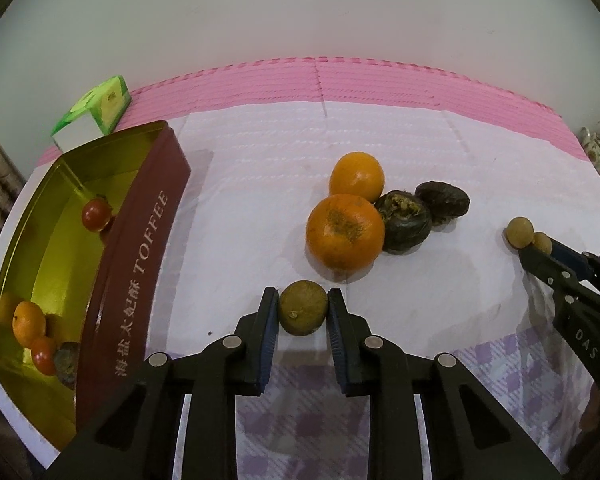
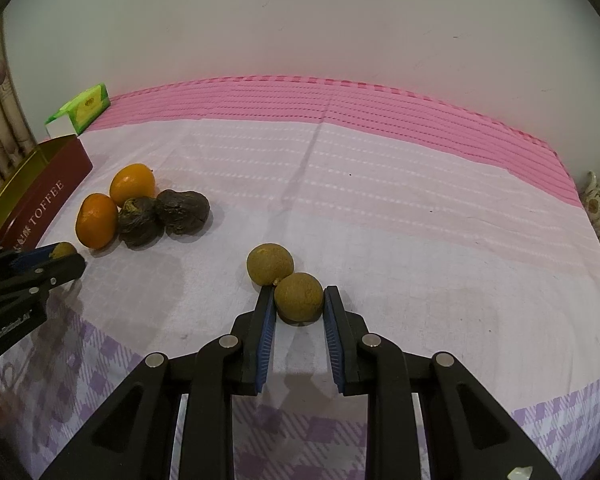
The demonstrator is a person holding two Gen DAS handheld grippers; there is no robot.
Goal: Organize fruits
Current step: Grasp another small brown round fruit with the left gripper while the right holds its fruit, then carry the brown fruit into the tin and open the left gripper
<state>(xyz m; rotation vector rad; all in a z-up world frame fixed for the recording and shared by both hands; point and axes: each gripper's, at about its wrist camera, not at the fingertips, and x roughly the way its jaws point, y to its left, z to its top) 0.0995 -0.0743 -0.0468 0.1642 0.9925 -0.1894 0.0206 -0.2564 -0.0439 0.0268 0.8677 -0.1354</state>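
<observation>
The maroon tin (image 1: 134, 276) reads "TOFFEE" beside Chinese characters. The right gripper (image 1: 538, 248) body shows "DAS"; the left gripper (image 2: 66, 258) body shows "GenRobot.AI".

I see two oranges (image 1: 350, 210) and two dark wrinkled fruits (image 1: 422, 210) clustered mid-cloth, three brown longans (image 2: 284, 282) toward its near edge (one (image 1: 303, 313) apart), more fruit in the toffee tin (image 1: 140, 240) at its left edge.

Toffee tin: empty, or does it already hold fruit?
Partly filled. In the left wrist view the open toffee tin holds a small orange, two red fruits and a dark fruit; much of its gold floor shows bare.
</observation>
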